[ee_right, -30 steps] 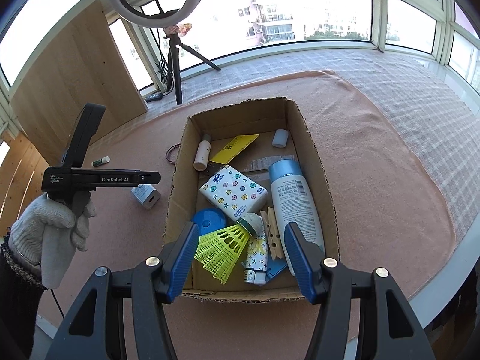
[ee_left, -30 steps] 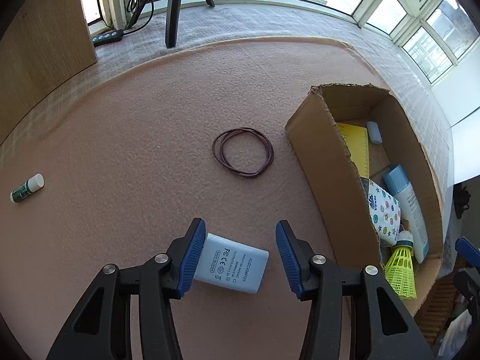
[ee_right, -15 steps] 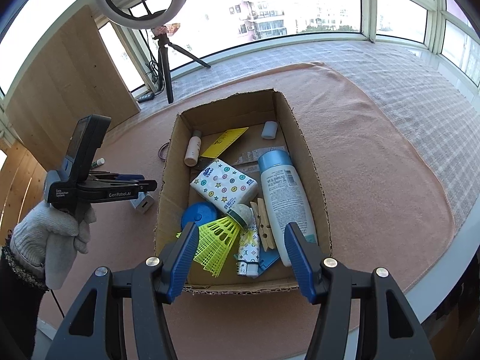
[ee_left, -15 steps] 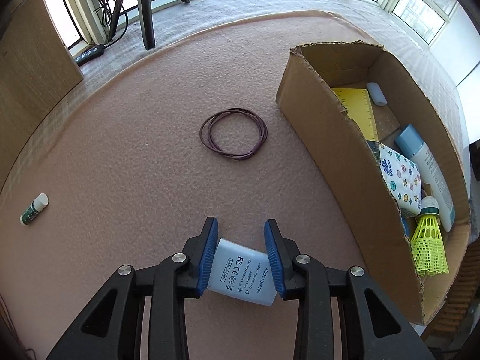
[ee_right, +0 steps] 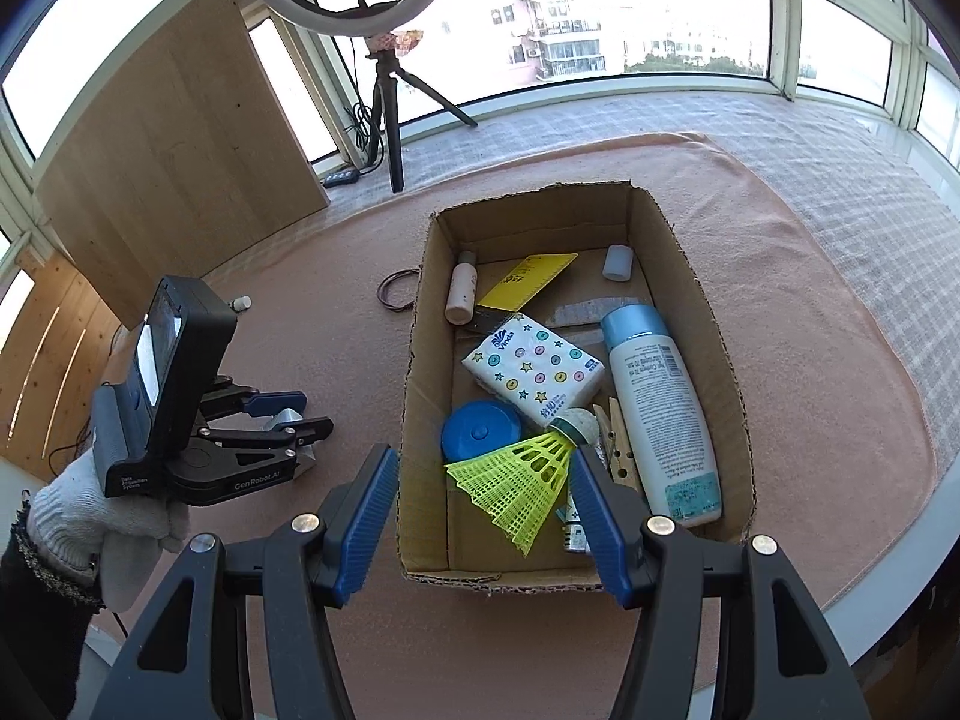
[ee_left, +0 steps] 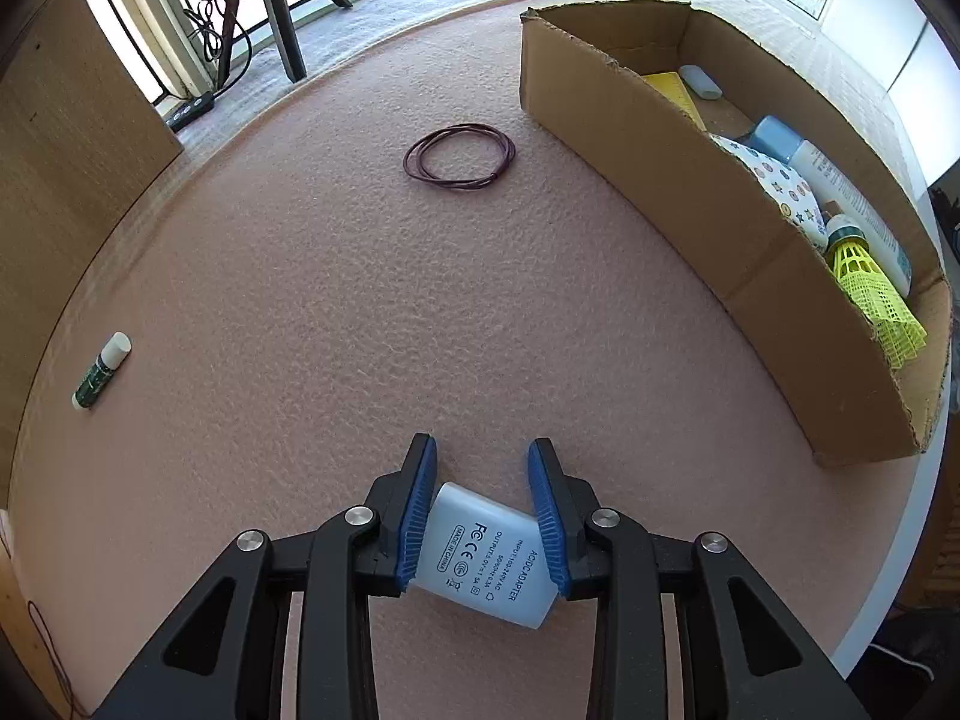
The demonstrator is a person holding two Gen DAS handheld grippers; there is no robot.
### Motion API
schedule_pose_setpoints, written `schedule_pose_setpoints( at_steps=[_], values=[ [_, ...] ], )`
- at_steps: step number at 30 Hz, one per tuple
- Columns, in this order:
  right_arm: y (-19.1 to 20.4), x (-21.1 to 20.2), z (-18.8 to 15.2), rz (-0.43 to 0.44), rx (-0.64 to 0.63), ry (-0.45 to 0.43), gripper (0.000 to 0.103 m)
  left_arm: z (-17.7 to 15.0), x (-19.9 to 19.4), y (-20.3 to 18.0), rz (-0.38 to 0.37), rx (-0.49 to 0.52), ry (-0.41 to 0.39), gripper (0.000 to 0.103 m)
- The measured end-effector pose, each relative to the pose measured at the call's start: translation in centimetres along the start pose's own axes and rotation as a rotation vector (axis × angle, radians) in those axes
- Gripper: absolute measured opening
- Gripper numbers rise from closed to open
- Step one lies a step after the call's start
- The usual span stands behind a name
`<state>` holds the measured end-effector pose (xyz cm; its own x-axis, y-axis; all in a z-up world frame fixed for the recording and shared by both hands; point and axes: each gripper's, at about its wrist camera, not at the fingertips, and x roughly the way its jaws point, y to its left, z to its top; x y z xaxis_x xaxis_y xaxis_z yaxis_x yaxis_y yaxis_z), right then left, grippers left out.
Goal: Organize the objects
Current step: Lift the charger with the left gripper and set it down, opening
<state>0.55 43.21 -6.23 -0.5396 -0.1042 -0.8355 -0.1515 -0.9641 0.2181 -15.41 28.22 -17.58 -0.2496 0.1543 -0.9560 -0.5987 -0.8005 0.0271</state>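
Left tongs (ee_left: pixel 483 510) clench the adapter (ee_left: pixel 487 552) across its smooth, rigid sides; light, slightly askew. Right tongs (ee_right: pixel 483 516) released.

Both wrist views face steeply down; share cardboard box (ee_left: pixel 708 192) (left's nearer mat (ee_left: pixel 360 300)).

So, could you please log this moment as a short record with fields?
left gripper: jaws just closed on the white power adapter, held skewed
right gripper: open, empty, above the near end of the cardboard box
in box: yellow shuttlecock, lotion bottle, tissue pack
on cloth: cord loop, glue stick
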Motion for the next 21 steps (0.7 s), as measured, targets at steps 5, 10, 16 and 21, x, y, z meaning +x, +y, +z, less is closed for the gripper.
schedule_pose_setpoints(
  at_steps=[5, 10, 16, 21],
  values=[
    [2.2, 0.5, -0.2, 0.024, -0.033, 0.013, 0.055, -2.9, -0.9, 0.4, -0.012, 0.023, 0.003, 0.035],
    [4.6, 1.1, -0.3, 0.052, -0.074, 0.026, 0.055, -5.1, -1.9, 1.3, -0.013, 0.003, -0.016, 0.035],
    [7.0, 2.4, -0.2, 0.091, -0.108, 0.054, 0.055, -7.2, -5.0, 3.8, -0.065, -0.153, -0.131, 0.035],
    [8.8, 3.5, 0.0, 0.120, -0.144, 0.072, 0.055, -10.3, -6.3, 5.9, -0.108, -0.306, -0.164, 0.039]
  ],
)
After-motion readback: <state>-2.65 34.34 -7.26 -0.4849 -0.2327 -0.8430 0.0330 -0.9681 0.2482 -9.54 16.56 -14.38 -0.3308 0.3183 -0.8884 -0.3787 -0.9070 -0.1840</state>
